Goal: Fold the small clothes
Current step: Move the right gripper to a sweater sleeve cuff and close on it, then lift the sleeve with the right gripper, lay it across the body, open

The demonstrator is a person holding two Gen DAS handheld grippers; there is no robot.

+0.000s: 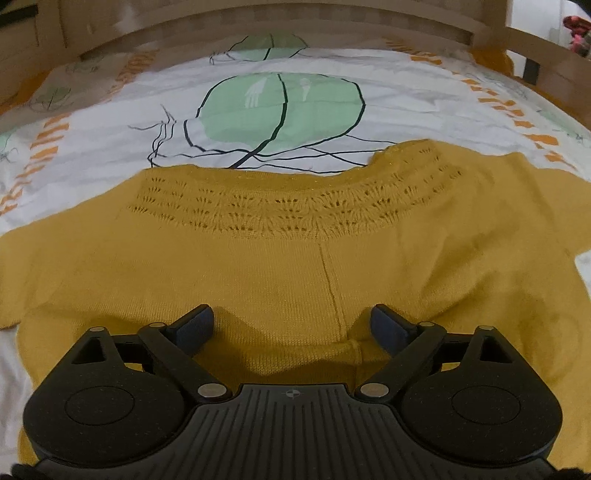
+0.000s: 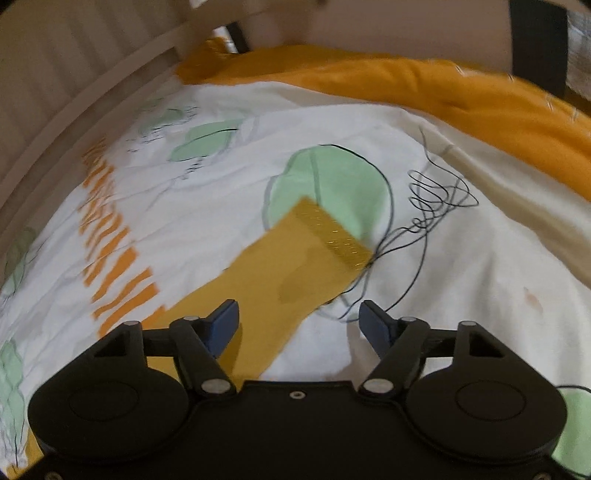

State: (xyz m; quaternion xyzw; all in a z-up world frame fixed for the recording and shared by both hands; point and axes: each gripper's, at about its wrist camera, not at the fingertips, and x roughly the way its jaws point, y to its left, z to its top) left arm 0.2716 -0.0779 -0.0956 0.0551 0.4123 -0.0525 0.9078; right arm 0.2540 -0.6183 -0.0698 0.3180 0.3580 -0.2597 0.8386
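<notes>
A mustard-yellow knitted sweater [image 1: 280,258] lies flat on the bed, its lace-patterned neckline [image 1: 295,199] pointing away from me. My left gripper [image 1: 292,319] hovers low over the sweater's near hem with its jaws wide apart and nothing pinched between the pads. In the right wrist view one sleeve [image 2: 273,273] runs diagonally across the sheet and ends in a ribbed cuff [image 2: 332,232]. My right gripper [image 2: 299,319] stands open above the lower part of this sleeve. Its left finger is over the cloth and its right finger over bare sheet.
The bedcover [image 1: 110,122] is white with green circles, thin black lines and orange dashes. A wooden bed rail [image 1: 295,22] curves along the far side. An orange blanket [image 2: 443,85] is bunched along the far right edge of the bed.
</notes>
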